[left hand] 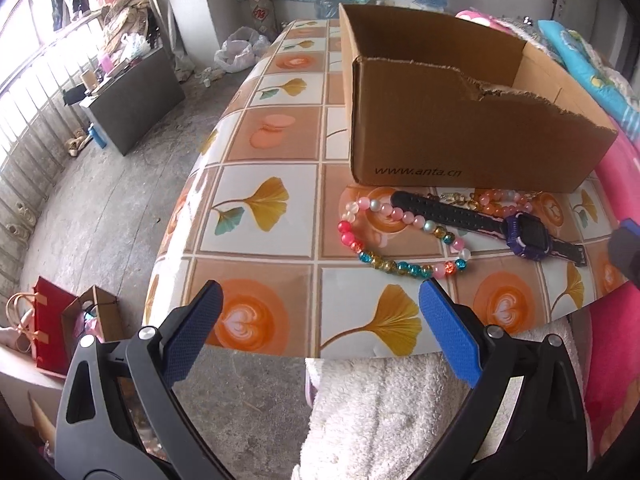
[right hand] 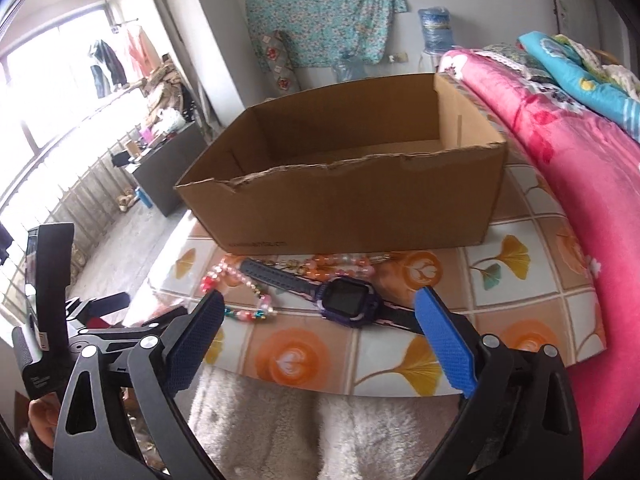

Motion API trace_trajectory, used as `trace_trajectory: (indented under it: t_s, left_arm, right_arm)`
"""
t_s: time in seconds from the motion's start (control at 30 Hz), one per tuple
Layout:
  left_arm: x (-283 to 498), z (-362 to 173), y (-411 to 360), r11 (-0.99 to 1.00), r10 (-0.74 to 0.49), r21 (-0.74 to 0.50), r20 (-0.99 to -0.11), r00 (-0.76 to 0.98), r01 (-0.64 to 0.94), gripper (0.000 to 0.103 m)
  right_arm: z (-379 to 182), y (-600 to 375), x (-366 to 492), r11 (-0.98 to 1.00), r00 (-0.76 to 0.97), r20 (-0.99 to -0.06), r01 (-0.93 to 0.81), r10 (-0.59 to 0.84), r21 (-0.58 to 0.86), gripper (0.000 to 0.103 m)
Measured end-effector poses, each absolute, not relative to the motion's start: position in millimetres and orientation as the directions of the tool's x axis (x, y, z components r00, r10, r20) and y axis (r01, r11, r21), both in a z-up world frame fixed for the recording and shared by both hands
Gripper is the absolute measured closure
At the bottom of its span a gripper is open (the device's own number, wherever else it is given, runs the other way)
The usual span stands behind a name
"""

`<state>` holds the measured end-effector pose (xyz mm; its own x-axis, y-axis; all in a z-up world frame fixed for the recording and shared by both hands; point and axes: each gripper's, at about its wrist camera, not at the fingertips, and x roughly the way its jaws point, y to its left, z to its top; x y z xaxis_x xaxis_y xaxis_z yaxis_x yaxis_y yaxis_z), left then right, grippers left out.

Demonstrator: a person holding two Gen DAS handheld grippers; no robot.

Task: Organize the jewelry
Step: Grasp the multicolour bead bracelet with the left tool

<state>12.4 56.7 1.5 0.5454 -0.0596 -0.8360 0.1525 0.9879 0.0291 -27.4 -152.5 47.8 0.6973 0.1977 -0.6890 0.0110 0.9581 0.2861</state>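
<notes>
A purple smartwatch [left hand: 526, 236] with a black strap lies on the tiled tablecloth in front of an open cardboard box [left hand: 460, 136]. A bead bracelet of pink, red and teal beads [left hand: 384, 236] lies under its strap, and an orange bead bracelet [left hand: 504, 200] sits by the box. My left gripper [left hand: 320, 320] is open and empty above the table's near edge, short of the beads. My right gripper [right hand: 320, 320] is open and empty, with the watch [right hand: 348, 300] just ahead between its fingers. The box [right hand: 352, 204] looks empty inside.
The table [left hand: 256, 184] drops off to a concrete floor on the left. A pink blanket [right hand: 580, 200] rises along the right side. White fleece [left hand: 380, 412] lies below the near edge. A dark cabinet [left hand: 132, 100] stands by the window. The left gripper body [right hand: 60, 320] shows at left.
</notes>
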Motion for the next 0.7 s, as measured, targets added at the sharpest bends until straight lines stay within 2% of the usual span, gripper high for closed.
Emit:
trace_trajectory:
  t_s: [0.1, 0.17, 0.47, 0.53, 0.57, 0.6, 0.7]
  left_arm:
    - [12, 6, 73, 0.961, -0.253, -0.135, -0.778, 0.574, 0.24, 0.008]
    - [15, 8, 83, 0.941, -0.33, -0.212, -0.75, 0.573, 0.265, 0.008]
    - [53, -10, 81, 0.941, -0.321, -0.205, -0.794, 0.516, 0.269, 0.008]
    - [60, -17, 86, 0.932, -0.35, -0.242, -0.799, 0.489, 0.271, 0.008]
    - [64, -20, 86, 0.927, -0.364, -0.258, -0.798, 0.481, 0.274, 0.012]
    - [67, -22, 87, 0.924, -0.369, -0.26, -0.8, 0.474, 0.279, 0.026]
    - [78, -33, 81, 0.926, -0.349, -0.234, -0.83, 0.435, 0.297, 0.054]
  right_arm:
    - [44, -134, -13, 0.944, 0.664, -0.694, -0.056, 0.278, 0.324, 0.022]
    - [39, -125, -6, 0.935, 0.638, -0.703, -0.08, 0.314, 0.345, 0.027]
    - [17, -107, 20, 0.895, 0.536, -0.735, -0.095, 0.415, 0.437, 0.042]
    - [11, -107, 25, 0.892, 0.513, -0.749, -0.08, 0.42, 0.445, 0.046]
    - [7, -105, 28, 0.894, 0.503, -0.758, -0.073, 0.416, 0.442, 0.049]
    - [4, -105, 30, 0.896, 0.49, -0.768, -0.066, 0.412, 0.438, 0.05]
    - [-6, -102, 38, 0.903, 0.458, -0.793, -0.053, 0.401, 0.425, 0.056]
